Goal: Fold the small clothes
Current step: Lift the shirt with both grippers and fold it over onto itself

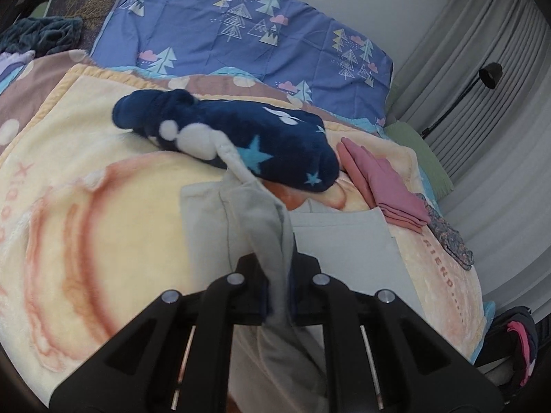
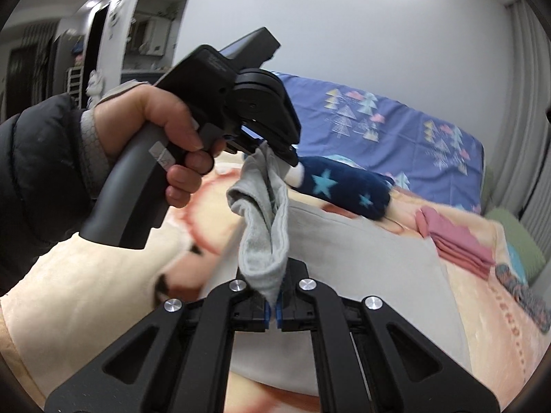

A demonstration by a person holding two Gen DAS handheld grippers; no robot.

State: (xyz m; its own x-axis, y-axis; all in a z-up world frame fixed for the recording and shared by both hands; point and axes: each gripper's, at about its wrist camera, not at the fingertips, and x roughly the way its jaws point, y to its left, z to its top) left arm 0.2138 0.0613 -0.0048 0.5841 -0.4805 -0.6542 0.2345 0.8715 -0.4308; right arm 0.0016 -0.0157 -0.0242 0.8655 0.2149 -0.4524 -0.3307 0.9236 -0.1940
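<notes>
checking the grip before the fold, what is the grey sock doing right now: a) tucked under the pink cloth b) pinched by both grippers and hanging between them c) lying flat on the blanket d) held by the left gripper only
b: the grey sock is pinched in the left gripper at one end and the right gripper at the other, above the blanket.

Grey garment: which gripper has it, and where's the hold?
Both. The left gripper pinches the grey garment at its upper end; the right gripper is shut on its lower end, holding it off the blanket.
</notes>
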